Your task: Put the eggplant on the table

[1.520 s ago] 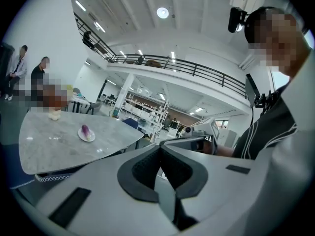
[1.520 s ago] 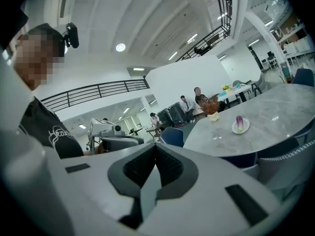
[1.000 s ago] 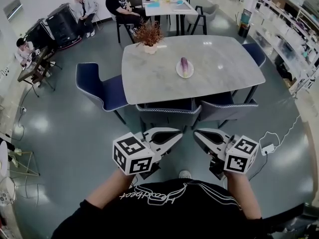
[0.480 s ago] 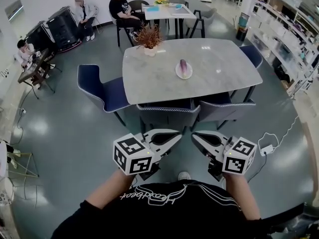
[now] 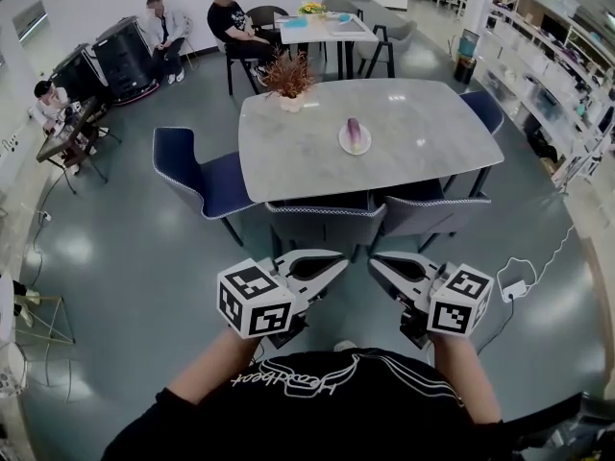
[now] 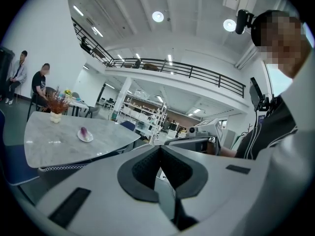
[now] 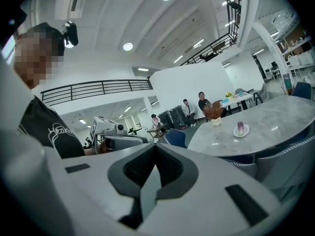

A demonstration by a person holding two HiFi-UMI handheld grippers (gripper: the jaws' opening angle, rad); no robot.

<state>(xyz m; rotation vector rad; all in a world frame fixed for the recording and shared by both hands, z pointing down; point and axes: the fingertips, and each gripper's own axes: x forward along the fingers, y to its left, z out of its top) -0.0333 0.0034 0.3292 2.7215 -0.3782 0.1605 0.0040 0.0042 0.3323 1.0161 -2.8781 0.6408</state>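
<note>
Grey marble bench stood ahead of the person, well apart from both tongs. Eggplant, purple, lay on a small white plate near the middle of the bench top, not touched by anything else. Potted plant with reddish leaves stood at the far left corner of the bench, clear of the plate.

Left tongs: jaws fully together, nothing between them; the left gripper view showed the pads meeting at the tip. Right tongs: same, jaws closed on nothing, confirmed in the right gripper view. Both were held side by side over the floor in front of the person's black top, tips angled toward each other and close, not touching. Marker cubes sat at the rear of each, near the wrists.

Chairs: one blue chair pulled out at the left end of the bench, two grey-blue chairs tucked along the near edge, between the tongs and the eggplant.

White cable with an adaptor lay on the floor to the right. Three people sat in the background beyond the bench, near a second table. Shelving ran along the right wall.
</note>
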